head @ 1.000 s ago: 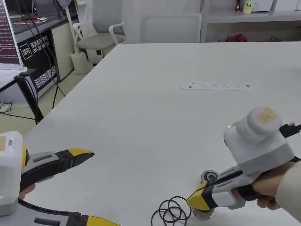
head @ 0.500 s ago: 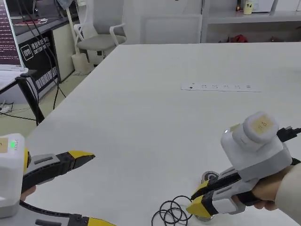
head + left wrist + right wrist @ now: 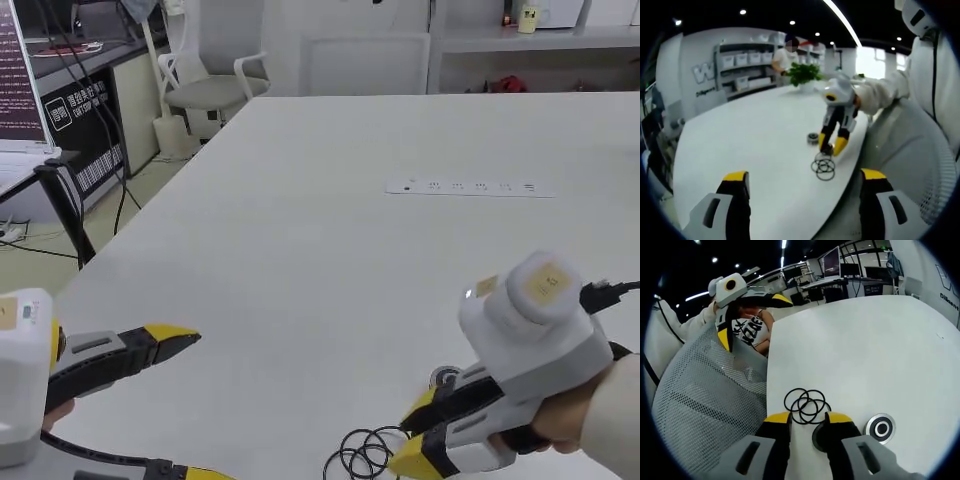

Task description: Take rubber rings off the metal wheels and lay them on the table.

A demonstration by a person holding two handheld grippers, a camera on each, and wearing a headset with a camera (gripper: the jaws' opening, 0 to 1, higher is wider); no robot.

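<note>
Black rubber rings (image 3: 807,405) lie in a loose, overlapping bunch on the white bench (image 3: 330,250), close to its near edge and just ahead of the right claw (image 3: 808,418). That claw points down at the bench with its yellow-tipped jaws parted, released and gripping nothing. A dark metal wheel (image 3: 816,437) sits on the bench in the gap, close against one jaw and partly hidden by it; whether the jaw touches it I cannot tell. A second wheel (image 3: 881,428), silver-rimmed, lies flat just beside that claw, apart from the rings.

The left claw (image 3: 190,405) hangs off to the side, well apart from the rings, its jaws spread wide and empty. A grey mesh chair back (image 3: 705,390) stands just beside the bench edge and takes up much of the right gripper view. Farther along the bench lies a white power strip (image 3: 468,187), well apart from the work. Past the far corner stands a white chair (image 3: 205,80). A green plant (image 3: 802,74) and shelves (image 3: 745,70) with bins show in the left gripper view.
</note>
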